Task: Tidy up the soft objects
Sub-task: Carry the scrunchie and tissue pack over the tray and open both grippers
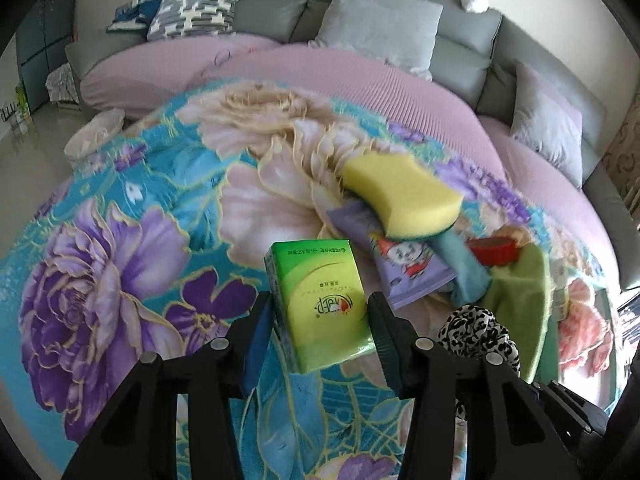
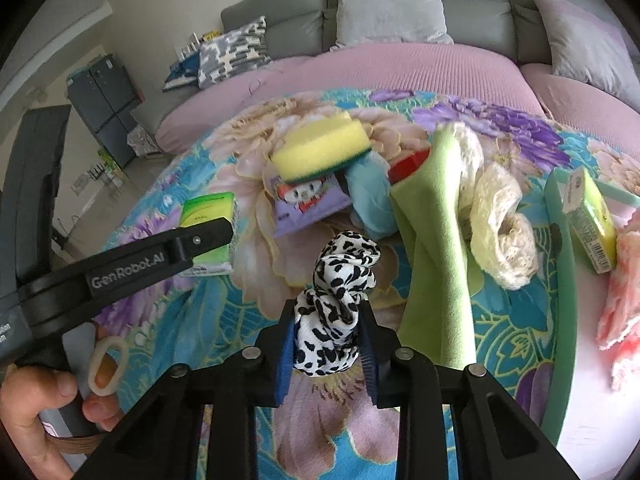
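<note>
My left gripper (image 1: 320,316) is shut on a green tissue pack (image 1: 320,300) and holds it over the floral blanket (image 1: 120,240); the pack also shows in the right wrist view (image 2: 210,216). My right gripper (image 2: 326,340) is shut on a black-and-white spotted scrunchie (image 2: 340,304), also seen in the left wrist view (image 1: 476,332). Beyond lies a pile: a yellow sponge (image 1: 400,196) on a purple cartoon packet (image 1: 404,268), a light blue cloth (image 2: 370,196), a red item (image 2: 408,166), a green cloth (image 2: 436,240) and a cream lace piece (image 2: 496,216).
A yellow-green box (image 2: 592,220) and a pink cloth (image 2: 624,320) lie at the right. The blanket covers a pink-sheeted sofa (image 1: 360,68) with grey cushions (image 1: 380,24) and a patterned pillow (image 1: 196,10). A white basket (image 1: 94,134) sits at the left edge.
</note>
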`<move>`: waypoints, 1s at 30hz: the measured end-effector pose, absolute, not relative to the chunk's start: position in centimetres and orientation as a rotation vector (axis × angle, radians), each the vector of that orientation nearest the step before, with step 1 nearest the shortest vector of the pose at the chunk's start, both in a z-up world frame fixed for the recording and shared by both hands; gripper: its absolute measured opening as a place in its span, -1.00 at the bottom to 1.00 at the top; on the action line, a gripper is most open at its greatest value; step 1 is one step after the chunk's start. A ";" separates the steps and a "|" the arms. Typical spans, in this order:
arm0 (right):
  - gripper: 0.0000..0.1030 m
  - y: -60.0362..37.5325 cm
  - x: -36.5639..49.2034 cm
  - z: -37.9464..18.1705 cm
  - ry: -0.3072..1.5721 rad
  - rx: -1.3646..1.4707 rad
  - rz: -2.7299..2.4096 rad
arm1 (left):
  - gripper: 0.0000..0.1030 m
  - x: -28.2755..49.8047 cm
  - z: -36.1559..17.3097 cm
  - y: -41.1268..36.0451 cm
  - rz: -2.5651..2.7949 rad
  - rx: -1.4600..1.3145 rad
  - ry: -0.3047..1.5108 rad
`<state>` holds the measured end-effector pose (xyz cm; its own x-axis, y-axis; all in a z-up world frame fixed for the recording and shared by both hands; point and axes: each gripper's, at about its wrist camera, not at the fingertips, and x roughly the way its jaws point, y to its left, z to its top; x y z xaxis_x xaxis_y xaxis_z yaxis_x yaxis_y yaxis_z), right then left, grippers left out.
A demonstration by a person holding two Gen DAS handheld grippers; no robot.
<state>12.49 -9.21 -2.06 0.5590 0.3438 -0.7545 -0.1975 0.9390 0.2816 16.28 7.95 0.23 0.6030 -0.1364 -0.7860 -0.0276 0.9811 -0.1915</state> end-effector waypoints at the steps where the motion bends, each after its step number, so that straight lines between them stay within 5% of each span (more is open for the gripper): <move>1: -0.41 -9.4 12.2 -1.4 0.903 0.181 0.323 | -0.03 16.1 0.7 8.0 -0.065 -0.194 0.908; 13: -0.41 -12.2 9.8 3.8 0.719 0.223 0.254 | -0.03 13.8 5.4 6.5 -0.110 -0.236 0.765; 30: -0.41 -27.5 4.9 6.7 0.652 0.290 -0.284 | -0.03 11.1 6.8 -7.3 -0.423 -0.035 0.749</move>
